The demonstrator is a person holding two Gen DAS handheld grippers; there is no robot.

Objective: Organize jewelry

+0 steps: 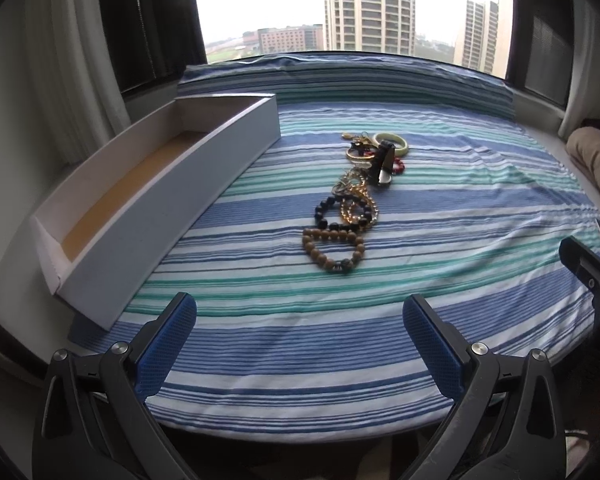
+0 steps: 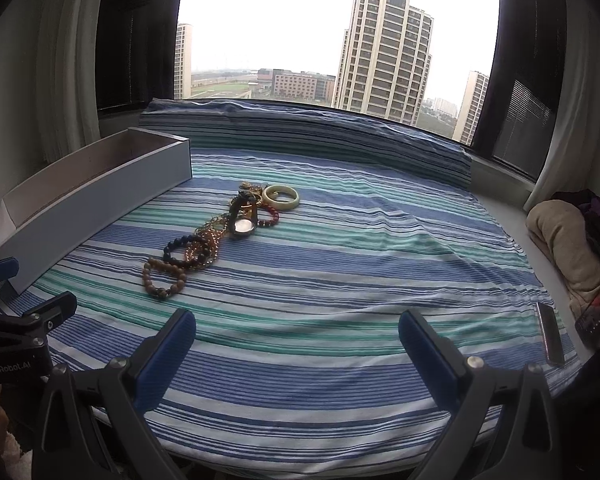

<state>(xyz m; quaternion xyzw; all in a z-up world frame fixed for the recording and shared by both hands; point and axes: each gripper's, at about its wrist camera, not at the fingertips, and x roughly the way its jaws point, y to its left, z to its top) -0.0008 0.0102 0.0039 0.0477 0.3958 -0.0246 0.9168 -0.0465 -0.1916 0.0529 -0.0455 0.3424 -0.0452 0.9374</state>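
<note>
Striped cloth (image 1: 440,216), left wrist view: left gripper (image 1: 300,320) spread, empty. Jewelry: wooden bead bracelet (image 1: 332,250) nearest, dark bead bracelet (image 1: 342,212) and gold chains (image 1: 358,200) behind, pale bangle (image 1: 390,142) farthest. White box (image 1: 172,200) at left.

Right wrist view: right gripper (image 2: 296,334) spread, empty; watch (image 2: 242,220) mid-pile; phone (image 2: 550,334) at right edge.

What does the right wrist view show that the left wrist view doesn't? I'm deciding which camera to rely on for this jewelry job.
Only the right wrist view shows the watch face-on and a phone at the cloth's right edge. Only the left wrist view shows the white box's brown floor, nothing in it. Both share the striped cloth, the wooden bead bracelet, the pale bangle, and both grippers, left gripper and right gripper, open and holding nothing.
</note>
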